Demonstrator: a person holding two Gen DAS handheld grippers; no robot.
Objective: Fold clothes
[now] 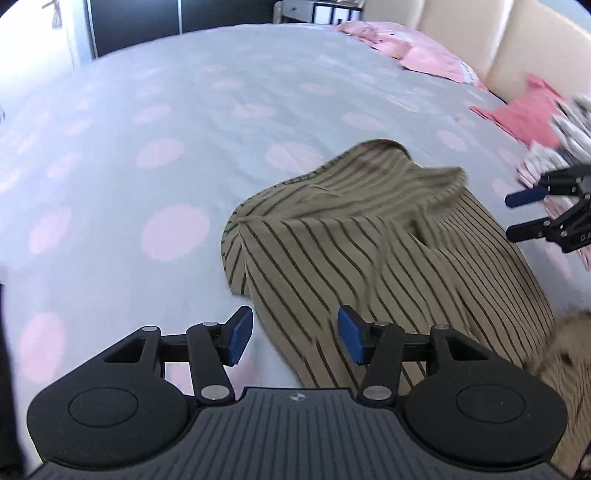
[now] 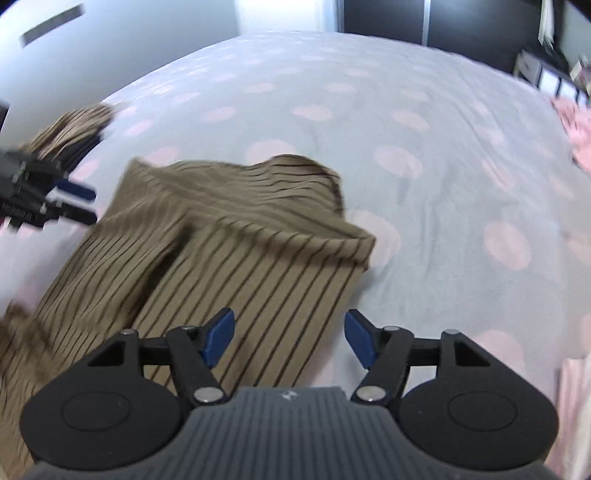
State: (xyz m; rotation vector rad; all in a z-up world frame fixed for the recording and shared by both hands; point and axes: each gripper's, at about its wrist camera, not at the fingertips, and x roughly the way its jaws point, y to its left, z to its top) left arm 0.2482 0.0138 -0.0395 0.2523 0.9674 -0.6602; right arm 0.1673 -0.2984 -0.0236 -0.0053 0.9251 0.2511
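An olive-tan striped garment (image 1: pixel 369 236) lies partly folded on the grey bedsheet with pink dots (image 1: pixel 184 122); its upper part is turned back over the body. My left gripper (image 1: pixel 295 336) hovers over the garment's near left edge, open, nothing between its blue pads. From the right wrist view the same garment (image 2: pixel 240 258) shows a folded flap, and my right gripper (image 2: pixel 290 339) stands open above its near right edge, holding nothing. Each gripper appears in the other's view: the right one (image 1: pixel 524 214) at the far right, the left one (image 2: pixel 74 203) at the far left.
Pink pillows (image 1: pixel 417 48) and a coral garment (image 1: pixel 524 110) lie by the cream headboard (image 1: pixel 517 40). A patterned white cloth (image 1: pixel 569 129) sits at the right edge. More striped fabric (image 2: pixel 74 122) is bunched at the left. Dark wardrobes (image 2: pixel 424 18) stand beyond the bed.
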